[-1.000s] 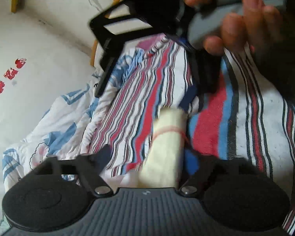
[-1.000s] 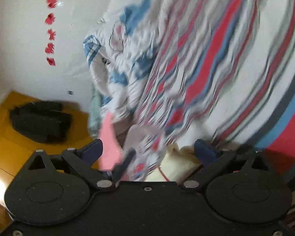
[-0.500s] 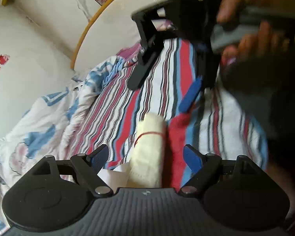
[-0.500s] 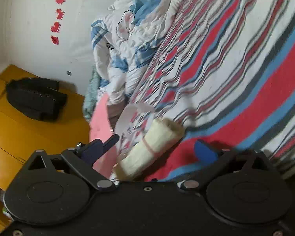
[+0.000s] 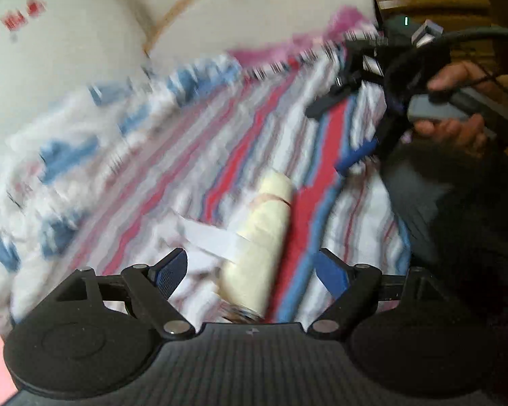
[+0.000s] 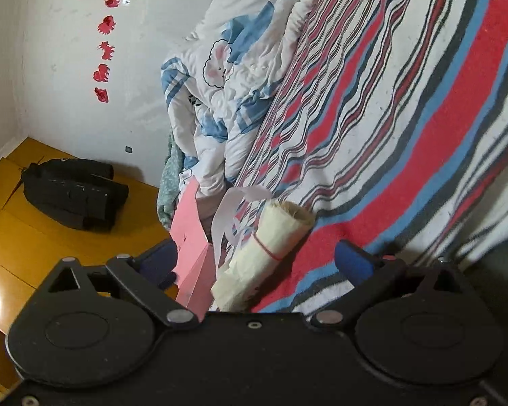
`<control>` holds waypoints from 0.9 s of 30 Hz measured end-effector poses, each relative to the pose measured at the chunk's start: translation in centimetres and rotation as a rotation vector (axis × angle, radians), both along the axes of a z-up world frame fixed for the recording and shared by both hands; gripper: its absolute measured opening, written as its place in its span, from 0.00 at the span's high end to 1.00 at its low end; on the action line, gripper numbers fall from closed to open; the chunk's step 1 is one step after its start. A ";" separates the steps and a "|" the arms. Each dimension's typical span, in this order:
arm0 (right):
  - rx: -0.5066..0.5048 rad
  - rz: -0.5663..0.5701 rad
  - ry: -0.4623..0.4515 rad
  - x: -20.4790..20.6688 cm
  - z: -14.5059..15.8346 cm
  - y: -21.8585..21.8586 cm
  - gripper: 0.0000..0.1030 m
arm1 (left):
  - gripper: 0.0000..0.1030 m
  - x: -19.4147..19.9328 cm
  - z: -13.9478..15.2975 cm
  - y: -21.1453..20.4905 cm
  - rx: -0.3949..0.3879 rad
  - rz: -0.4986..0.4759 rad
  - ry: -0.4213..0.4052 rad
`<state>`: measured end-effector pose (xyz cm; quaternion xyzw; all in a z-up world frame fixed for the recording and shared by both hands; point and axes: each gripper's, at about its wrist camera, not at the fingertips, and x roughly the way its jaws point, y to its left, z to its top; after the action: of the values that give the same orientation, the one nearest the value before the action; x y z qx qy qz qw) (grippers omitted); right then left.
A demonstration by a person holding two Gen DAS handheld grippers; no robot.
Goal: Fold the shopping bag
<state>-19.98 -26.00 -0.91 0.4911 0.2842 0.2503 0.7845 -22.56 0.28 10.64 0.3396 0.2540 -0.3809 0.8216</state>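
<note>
A bed with a red, blue and white striped blanket (image 6: 406,128) fills both views, a rumpled white and blue quilt (image 6: 227,77) bunched toward the wall. The shopping bag (image 6: 264,253), a cream roll bound by a red rubber band (image 6: 266,248), lies on the blanket between the spread fingers of the left hand-held gripper (image 5: 254,274) and right hand-held gripper (image 6: 257,264); both are open and empty. A white strap (image 5: 213,237) trails off the roll.

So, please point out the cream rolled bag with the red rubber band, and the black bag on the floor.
Cream rolled bag (image 6: 267,250): right wrist view, middle of roll.
Black bag (image 6: 72,196): right wrist view, its top.
</note>
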 end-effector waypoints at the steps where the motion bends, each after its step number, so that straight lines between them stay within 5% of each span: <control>1: -0.003 -0.005 -0.006 -0.3 0.1 -0.2 0.01 | 0.20 0.2 0.1 -0.7 0.036 -0.003 0.042; 5: -0.015 -0.025 -0.029 -1.4 0.3 -1.0 0.01 | 0.20 1.2 -0.3 -3.1 0.181 -0.015 0.151; 8: -0.024 -0.040 -0.047 -2.2 0.5 -1.6 0.01 | 0.20 1.8 -0.5 -4.2 0.266 -0.010 0.128; 19: -0.092 -0.056 -0.142 -4.4 1.8 -2.0 0.01 | 0.20 4.5 -1.6 -4.9 0.283 0.047 0.142; 22: -0.086 -0.056 -0.140 -4.3 1.8 -2.0 0.01 | 0.32 5.0 -2.1 -5.1 0.304 0.054 0.128; 24: -0.077 -0.059 -0.130 -4.1 1.6 -2.0 0.01 | 0.62 5.6 -2.3 -4.9 0.297 0.064 0.136; 27: -0.074 -0.076 -0.120 -4.2 1.5 -2.1 0.01 | 0.65 6.1 -2.7 -4.6 0.279 0.065 0.138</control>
<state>-24.16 -28.14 0.57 0.4565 0.2270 0.2386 0.8266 -16.50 -4.36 7.96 0.4149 0.3710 -0.3374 0.7592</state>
